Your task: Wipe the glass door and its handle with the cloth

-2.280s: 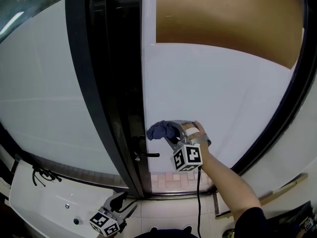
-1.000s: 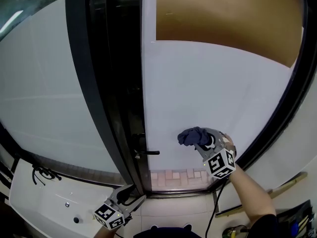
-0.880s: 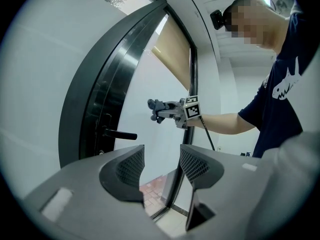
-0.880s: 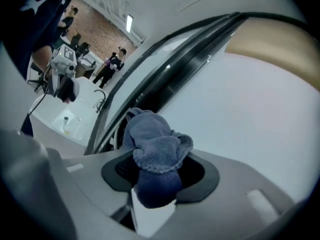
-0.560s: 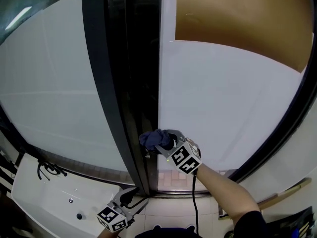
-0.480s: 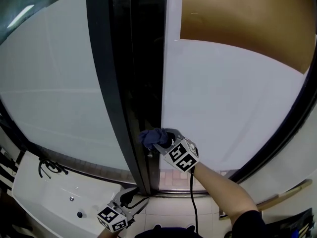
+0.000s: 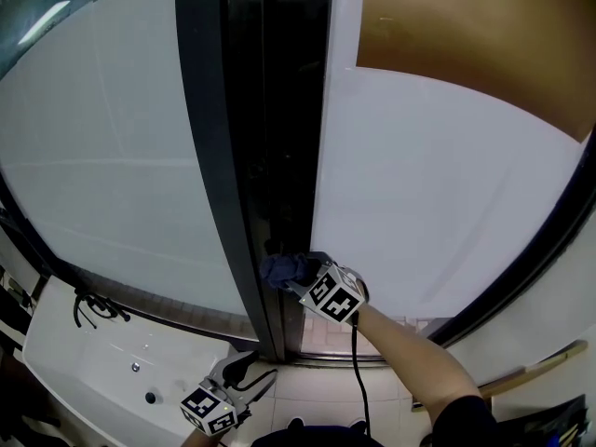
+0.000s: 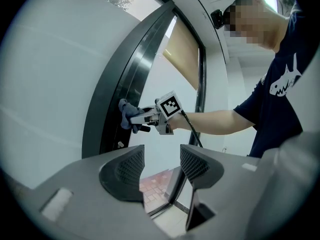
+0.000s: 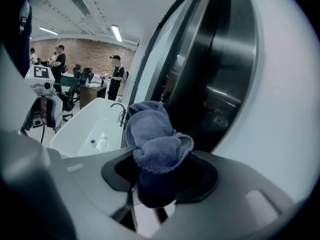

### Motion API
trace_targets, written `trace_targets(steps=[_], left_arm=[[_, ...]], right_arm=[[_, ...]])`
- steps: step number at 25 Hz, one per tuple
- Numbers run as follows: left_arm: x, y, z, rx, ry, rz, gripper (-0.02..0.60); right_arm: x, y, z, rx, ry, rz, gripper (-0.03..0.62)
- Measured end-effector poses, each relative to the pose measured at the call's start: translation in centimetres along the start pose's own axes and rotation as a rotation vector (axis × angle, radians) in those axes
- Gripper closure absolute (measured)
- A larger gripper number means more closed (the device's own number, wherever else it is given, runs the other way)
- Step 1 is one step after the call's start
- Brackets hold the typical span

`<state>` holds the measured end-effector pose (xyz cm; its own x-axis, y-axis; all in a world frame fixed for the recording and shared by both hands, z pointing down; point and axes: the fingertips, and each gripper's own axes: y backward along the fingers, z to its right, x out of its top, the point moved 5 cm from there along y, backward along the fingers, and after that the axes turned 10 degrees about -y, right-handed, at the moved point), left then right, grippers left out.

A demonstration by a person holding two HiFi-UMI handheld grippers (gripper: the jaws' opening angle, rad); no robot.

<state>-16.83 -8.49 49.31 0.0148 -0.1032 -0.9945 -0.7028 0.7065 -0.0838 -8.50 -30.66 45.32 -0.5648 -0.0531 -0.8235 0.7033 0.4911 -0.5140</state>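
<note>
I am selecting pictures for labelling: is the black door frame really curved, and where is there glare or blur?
Head view: the wide-angle lens bends the door frame into an arc; it is probably straight. Left gripper view: same bending, edges darkened. Right gripper view: the cloth is sharp; bright reflections streak the frame.

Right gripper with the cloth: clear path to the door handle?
Likely yes: the right gripper holds the cloth right at the handle, nothing between; left gripper hangs low, clear.

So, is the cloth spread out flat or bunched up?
Bunched up: the cloth is a crumpled wad, clamped in the jaws of the right gripper.
</note>
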Motion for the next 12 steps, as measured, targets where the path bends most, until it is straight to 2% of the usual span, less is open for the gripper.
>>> trace_targets(steps=[6, 9, 12], left_arm=[[0.3, -1.8, 0.5, -0.042, -0.003, 0.007, 0.36], [0.2, -2.8, 1.0, -0.07, -0.003, 0.016, 0.36], [0.7, -3.7, 1.3, -0.086, -0.009, 0.014, 0.36]], right_arm=[[-3.2, 2.5, -0.2, -0.06, 0.214, -0.11, 0.41], [-5.1, 4.3, 1.0, -0.094, 0.237, -0.141, 0.411], [-6.9, 5.8, 2.4, -0.117, 0.213, -0.176, 0.411]])
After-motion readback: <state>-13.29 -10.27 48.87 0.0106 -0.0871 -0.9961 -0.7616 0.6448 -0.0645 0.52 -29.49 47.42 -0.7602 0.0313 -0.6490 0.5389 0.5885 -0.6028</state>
